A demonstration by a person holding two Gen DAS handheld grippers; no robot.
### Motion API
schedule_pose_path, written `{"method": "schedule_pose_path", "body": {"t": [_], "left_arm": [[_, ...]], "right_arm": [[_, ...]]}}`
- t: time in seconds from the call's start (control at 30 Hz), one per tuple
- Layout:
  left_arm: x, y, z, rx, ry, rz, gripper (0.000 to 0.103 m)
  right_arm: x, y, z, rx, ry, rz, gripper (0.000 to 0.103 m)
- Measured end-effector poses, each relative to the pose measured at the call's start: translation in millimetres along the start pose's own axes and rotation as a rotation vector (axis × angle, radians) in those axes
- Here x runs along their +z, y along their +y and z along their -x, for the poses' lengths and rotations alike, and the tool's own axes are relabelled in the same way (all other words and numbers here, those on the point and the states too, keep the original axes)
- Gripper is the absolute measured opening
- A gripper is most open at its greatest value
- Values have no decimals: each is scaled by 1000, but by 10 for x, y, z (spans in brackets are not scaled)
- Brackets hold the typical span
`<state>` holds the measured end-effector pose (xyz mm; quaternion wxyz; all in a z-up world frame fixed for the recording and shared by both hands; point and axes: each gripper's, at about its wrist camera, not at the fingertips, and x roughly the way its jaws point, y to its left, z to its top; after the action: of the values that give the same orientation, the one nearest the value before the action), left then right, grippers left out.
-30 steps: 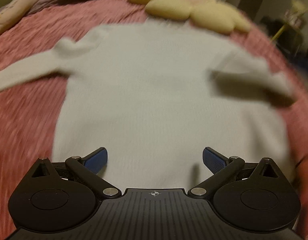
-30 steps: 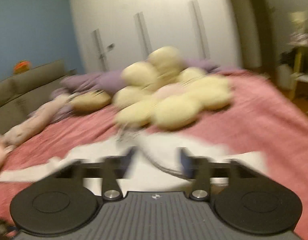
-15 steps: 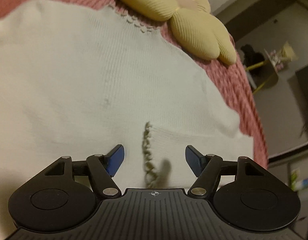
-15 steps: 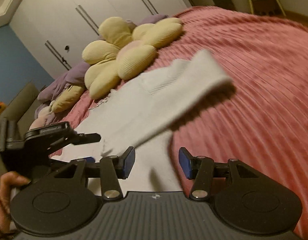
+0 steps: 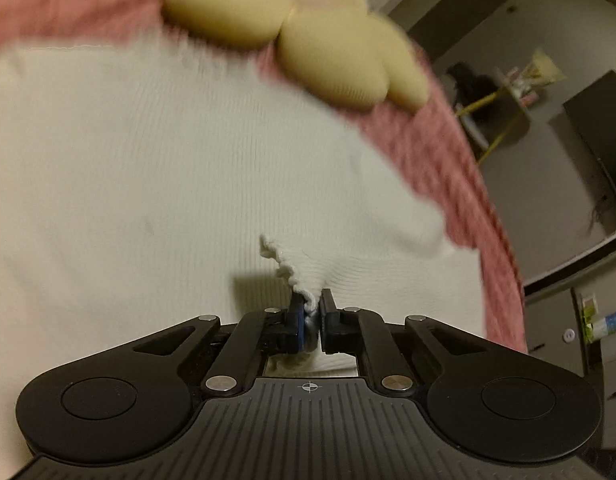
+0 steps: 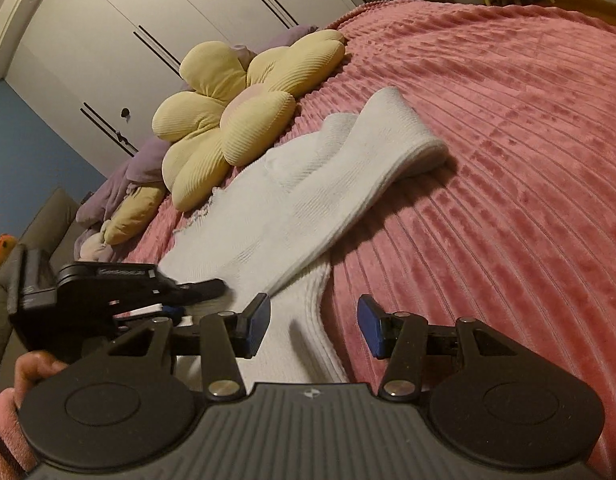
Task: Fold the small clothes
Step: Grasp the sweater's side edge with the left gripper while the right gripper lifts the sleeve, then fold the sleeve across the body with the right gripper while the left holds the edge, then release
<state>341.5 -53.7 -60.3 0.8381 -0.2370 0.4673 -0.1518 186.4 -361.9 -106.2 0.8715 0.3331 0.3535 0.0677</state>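
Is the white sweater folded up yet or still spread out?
Mostly spread out. The white sweater lies flat on the pink bedspread; only one sleeve is laid across it.

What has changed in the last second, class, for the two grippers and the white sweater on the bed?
The left gripper moved in to the white sweater's scalloped hem, and its jaws have just closed on that edge. The right gripper dropped from facing the flower cushion to the sweater's side edge; its jaws have narrowed but hold nothing. The sweater stays spread on the pink bedspread; the cushion is unmoved.
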Motion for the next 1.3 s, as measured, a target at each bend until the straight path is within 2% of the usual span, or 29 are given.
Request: {"method": "schedule_pose_path", "body": {"t": [0.1, 0.2, 0.3, 0.4, 0.5, 0.67, 0.7, 0.73, 0.87, 0.9, 0.93, 0.97, 1.03, 1.1, 1.17, 1.2, 1.3], "left_arm": [[163, 85, 365, 26, -107, -25, 9], [303, 309, 607, 79, -163, -1, 9], [378, 578, 750, 125, -193, 48, 9], [428, 805, 793, 190, -209, 73, 9], [442, 1042, 824, 247, -230, 87, 9], [460, 1347, 941, 302, -248, 103, 9], [451, 1396, 945, 305, -246, 109, 9], [451, 1432, 938, 303, -243, 114, 9], [438, 1466, 919, 304, -244, 106, 9], [437, 1465, 908, 307, -242, 106, 9], [440, 1461, 896, 311, -241, 102, 9], [434, 1447, 892, 315, -244, 94, 9], [436, 1405, 875, 324, -264, 70, 9], [433, 1374, 851, 314, -280, 51, 9], [421, 1362, 778, 338, -265, 30, 9], [408, 1372, 733, 351, -248, 23, 9], [344, 1424, 636, 384, -212, 7, 9]], "right_arm": [[114, 4, -52, 36, -4, -44, 49], [207, -6, -200, 92, 4, -117, 49], [258, -49, -406, 134, 22, -221, 49], [299, -91, -603, 141, 22, -306, 49], [350, -119, -728, 121, 5, -328, 49], [455, -108, -864, 111, -9, -328, 47], [477, -92, -910, 111, -6, -323, 45], [494, -75, -949, 109, -3, -321, 39], [547, -89, -1104, 124, -1, -368, 32], [555, -91, -1145, 125, 3, -377, 25], [572, -74, -1177, 112, 3, -360, 15], [591, -35, -1190, 84, -4, -315, 12], [617, 92, -1161, 17, -34, -175, 9], [593, 288, -1090, -64, -107, 30, 8], [523, 452, -1096, -138, -144, 203, 8], [492, 495, -1151, -180, -134, 254, 8], [457, 498, -1269, -225, -112, 303, 6]]}}
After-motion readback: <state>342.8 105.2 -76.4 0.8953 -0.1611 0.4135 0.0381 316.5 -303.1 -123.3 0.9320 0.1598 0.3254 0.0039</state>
